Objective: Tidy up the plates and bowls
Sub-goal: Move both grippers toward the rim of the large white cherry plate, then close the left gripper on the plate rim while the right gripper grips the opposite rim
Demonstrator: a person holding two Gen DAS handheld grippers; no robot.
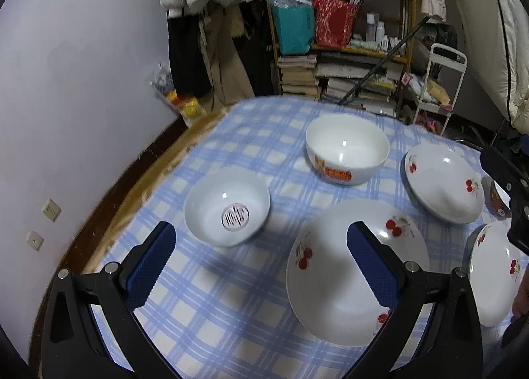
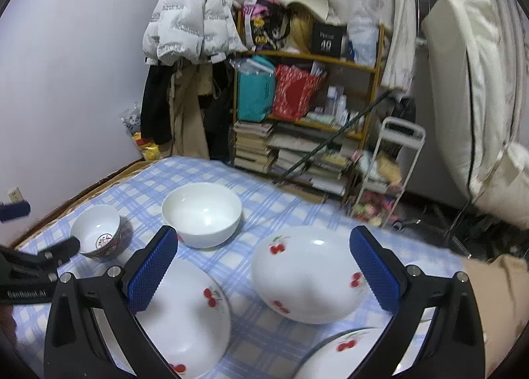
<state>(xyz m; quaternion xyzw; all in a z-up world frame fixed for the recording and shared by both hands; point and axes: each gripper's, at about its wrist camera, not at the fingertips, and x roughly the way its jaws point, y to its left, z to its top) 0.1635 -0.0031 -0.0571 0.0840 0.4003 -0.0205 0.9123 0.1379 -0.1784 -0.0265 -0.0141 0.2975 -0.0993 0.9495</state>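
Observation:
On the blue checked tablecloth [image 1: 211, 306] stand a small white bowl [image 1: 227, 206] with a round mark inside, a large white bowl [image 1: 347, 147] with a red label, and three cherry-patterned plates [image 1: 334, 276] [image 1: 443, 184] [image 1: 492, 273]. My left gripper [image 1: 261, 256] is open and empty above the cloth, between the small bowl and the nearest cherry plate. My right gripper [image 2: 264, 263] is open and empty, above the cherry plates [image 2: 307, 276] [image 2: 188, 316]; the large bowl [image 2: 202, 213] and the small bowl [image 2: 96, 235] lie beyond it.
A dark-rimmed small bowl [image 1: 497, 200] sits at the right edge, partly hidden by the other gripper. A white wall [image 1: 82, 81] is to the left. A cluttered shelf [image 1: 344, 38] with books and bags, hanging coats [image 2: 188, 25] and a white cart [image 2: 393, 160] stand beyond the table.

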